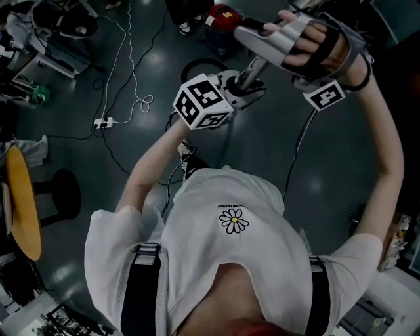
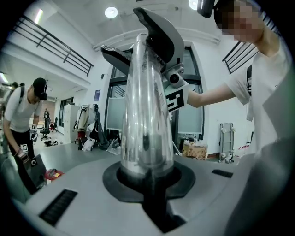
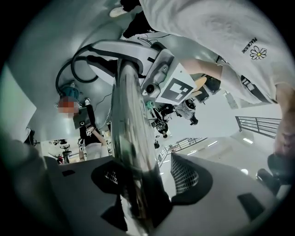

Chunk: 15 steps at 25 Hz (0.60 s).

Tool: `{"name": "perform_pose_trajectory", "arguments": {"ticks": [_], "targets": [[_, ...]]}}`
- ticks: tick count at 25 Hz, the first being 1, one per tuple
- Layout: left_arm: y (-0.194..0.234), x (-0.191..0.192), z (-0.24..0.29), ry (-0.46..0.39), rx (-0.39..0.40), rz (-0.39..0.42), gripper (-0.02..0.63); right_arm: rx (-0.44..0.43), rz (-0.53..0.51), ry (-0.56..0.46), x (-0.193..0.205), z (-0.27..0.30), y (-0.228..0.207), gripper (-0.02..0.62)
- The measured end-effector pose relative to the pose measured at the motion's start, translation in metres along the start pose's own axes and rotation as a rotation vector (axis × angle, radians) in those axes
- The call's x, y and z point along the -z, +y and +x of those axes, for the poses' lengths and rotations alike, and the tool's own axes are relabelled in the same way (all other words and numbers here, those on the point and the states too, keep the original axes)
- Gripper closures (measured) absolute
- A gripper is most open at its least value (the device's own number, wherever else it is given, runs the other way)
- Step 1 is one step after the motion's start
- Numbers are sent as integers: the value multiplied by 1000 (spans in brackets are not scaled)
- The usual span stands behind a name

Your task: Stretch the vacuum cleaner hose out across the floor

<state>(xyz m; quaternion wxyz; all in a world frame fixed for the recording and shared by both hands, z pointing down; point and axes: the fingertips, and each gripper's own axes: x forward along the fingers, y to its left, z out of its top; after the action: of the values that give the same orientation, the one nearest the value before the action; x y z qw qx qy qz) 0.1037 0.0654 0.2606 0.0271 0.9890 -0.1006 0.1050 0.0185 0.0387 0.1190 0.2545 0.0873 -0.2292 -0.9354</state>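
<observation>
I hold a chrome vacuum tube up in front of me between both grippers. My left gripper, the one with the marker cube, is shut on the tube, which rises straight out of its jaws. My right gripper is at the tube's other end. In the right gripper view the tube lies against the left pad, and the ribbed right pad stands apart from it. The black hose loops on the floor towards the red vacuum cleaner.
A white power strip and cable lie on the dark floor to the left. A yellow round table and a black stool stand at the left edge. Another person bends over gear in the left gripper view.
</observation>
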Motion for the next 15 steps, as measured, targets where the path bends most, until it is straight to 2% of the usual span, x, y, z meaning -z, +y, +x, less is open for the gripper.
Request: {"name": "perform_pose_trajectory", "arguments": {"ticks": [5, 11, 13, 15], "targets": [[-12, -7, 5, 19, -10, 45, 546, -15, 51, 63, 13, -23, -14, 304], [-10, -2, 9, 37, -59, 32, 546, -26, 107, 112, 20, -34, -12, 291], [-1, 2, 4, 34, -89, 18, 546, -31, 175, 162, 34, -38, -12, 291], [10, 5, -7, 15, -124, -21, 546, -37, 311, 248, 57, -44, -12, 285]]}}
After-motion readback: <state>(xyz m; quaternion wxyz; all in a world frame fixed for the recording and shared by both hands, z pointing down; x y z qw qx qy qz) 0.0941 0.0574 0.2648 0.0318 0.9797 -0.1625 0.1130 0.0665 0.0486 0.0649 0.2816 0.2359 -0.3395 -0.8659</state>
